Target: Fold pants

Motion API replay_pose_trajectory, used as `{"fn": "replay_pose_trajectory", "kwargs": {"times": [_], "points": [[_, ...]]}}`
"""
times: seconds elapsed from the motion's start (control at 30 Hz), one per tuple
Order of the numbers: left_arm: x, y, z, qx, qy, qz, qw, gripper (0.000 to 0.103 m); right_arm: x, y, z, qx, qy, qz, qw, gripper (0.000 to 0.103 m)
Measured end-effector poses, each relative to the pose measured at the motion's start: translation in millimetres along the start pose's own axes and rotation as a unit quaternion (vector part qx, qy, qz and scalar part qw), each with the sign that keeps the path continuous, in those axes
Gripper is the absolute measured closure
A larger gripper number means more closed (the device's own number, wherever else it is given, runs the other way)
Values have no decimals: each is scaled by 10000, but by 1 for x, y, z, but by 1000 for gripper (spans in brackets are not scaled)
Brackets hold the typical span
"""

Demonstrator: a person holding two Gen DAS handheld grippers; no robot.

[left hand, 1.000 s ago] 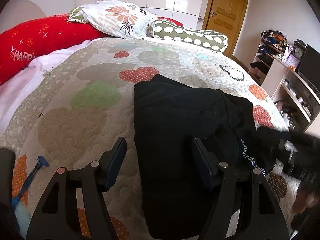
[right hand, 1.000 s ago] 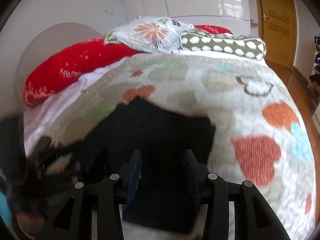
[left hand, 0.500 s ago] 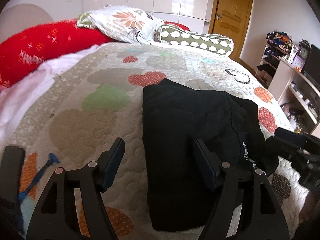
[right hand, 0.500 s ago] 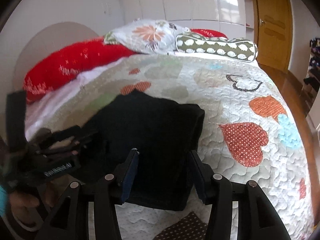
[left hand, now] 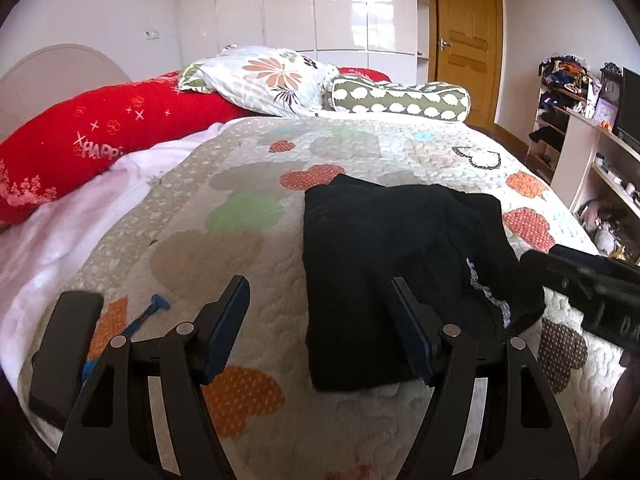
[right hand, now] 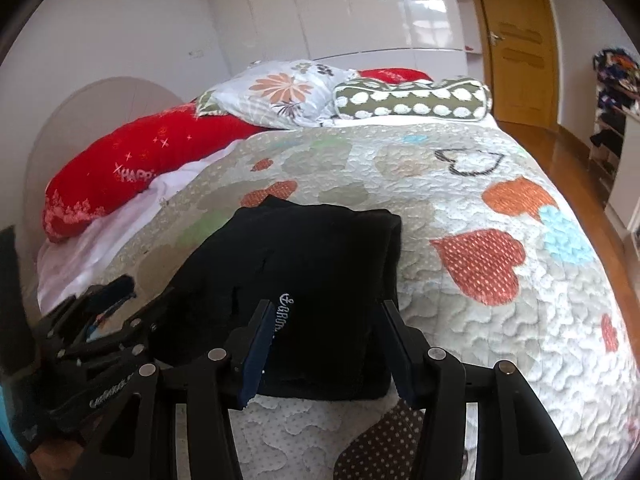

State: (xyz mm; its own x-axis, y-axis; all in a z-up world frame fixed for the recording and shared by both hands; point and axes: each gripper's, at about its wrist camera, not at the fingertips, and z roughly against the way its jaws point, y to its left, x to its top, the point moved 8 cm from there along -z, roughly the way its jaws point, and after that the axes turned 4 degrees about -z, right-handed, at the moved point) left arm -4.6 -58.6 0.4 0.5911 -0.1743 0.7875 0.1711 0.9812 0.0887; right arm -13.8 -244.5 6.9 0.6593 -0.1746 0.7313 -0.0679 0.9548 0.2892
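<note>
Black pants (left hand: 380, 248), folded into a compact rectangle, lie flat on the heart-patterned quilt (left hand: 192, 248). White lettering shows on the fabric near the fold's right side (right hand: 280, 316). My left gripper (left hand: 316, 290) hovers open over the near left corner of the pants (right hand: 312, 248), with nothing pinched. My right gripper (right hand: 325, 312) is open just short of the near edge, its fingers (right hand: 256, 344) free of the cloth. Each gripper appears in the other's view: the right gripper (left hand: 592, 292) at the right edge, the left gripper (right hand: 100, 320) at the lower left.
A long red pillow (left hand: 100, 136), a floral pillow (left hand: 272, 76) and a green spotted bolster (left hand: 400, 98) line the bed's far end. A dark flat object (left hand: 64, 352) and a small blue item (left hand: 148, 312) lie near the quilt's left corner. Cluttered shelves (left hand: 592, 148) stand right.
Both grippers have drawn back and risen a little from the pants, so more quilt shows in front. The right gripper's jaws stand wider than a second ago.
</note>
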Motion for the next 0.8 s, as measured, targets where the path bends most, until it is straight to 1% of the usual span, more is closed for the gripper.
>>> {"fn": "replay_pose_trajectory", "kwargs": {"times": [0.13,0.17,0.33,0.43,0.5,0.63,0.8], "points": [[-3,0,13,143,39,-148,9998,32,-3,0,7,64,-37,-149,9999,49],[-3,2,19,229,31,-141,9996,32,-2,1,8,80,-40,-116,9999,49],[-9,2,40,289,128,7,9995,32,2,14,23,188,-205,205,9994,49],[-9,-3,50,441,157,-126,9988,32,2,16,29,307,-286,224,9989,44],[-7,-8,57,606,129,-262,9977,32,1,14,30,394,-330,180,9985,41],[-2,-18,67,793,96,-286,9964,32,-1,4,27,518,-324,6,9981,40],[2,-34,67,1033,109,-370,9939,32,-2,-12,27,732,-395,-144,9964,40]]}}
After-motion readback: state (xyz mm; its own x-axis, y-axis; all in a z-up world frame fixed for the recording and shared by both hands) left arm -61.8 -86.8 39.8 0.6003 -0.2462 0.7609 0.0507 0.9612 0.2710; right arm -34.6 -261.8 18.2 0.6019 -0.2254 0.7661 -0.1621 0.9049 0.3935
